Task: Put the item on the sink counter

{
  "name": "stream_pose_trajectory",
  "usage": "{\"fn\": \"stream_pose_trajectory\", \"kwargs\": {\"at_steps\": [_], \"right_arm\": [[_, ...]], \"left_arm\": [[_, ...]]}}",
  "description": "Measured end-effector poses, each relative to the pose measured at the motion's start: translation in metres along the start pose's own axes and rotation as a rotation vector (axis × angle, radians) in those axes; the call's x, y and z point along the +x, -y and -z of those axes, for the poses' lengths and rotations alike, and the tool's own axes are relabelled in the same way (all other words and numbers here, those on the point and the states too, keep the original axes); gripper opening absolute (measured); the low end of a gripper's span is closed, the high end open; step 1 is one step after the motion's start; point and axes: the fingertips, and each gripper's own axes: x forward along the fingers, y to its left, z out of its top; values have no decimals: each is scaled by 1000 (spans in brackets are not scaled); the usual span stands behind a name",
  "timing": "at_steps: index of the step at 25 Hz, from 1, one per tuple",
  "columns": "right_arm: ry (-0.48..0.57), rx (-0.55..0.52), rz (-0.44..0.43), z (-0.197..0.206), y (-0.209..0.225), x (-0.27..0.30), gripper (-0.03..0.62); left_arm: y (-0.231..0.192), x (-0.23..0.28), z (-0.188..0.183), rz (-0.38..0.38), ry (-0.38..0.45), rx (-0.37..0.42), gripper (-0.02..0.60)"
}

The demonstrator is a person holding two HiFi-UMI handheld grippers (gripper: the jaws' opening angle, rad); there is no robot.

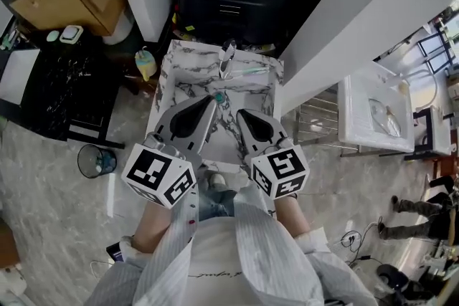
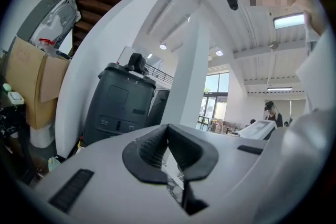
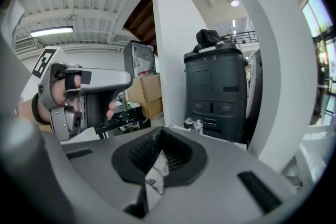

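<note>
Left tool: jaws pressed together, nothing between them, above the marble sink surface.
Right tool: jaws together, empty, beside the left tool.
Item: thin, green, lying on the surface by the faucet.
Teal bit: at the left tool's tip; contact unclear.

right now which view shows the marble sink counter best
The head view: it looks down on the marble sink counter, showing most of its top and the faucet. The left gripper view and right gripper view each catch only a thin sliver of marble low in the frame.
</note>
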Motion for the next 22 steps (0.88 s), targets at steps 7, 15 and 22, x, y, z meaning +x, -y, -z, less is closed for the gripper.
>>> {"fn": "stream_pose_trajectory", "kwargs": {"at_steps": [7,15,22], "right_arm": [[-6,29,89,4,22,4,9],[-45,35,130,14,41,15,9],[-104,29,118,28,56,28,9]], "left_arm": [[-1,30,10,102,-46,7,17],[-6,47,30,148,-106,-14,17],[-13,60,51,143,-150,-52,17]]}}
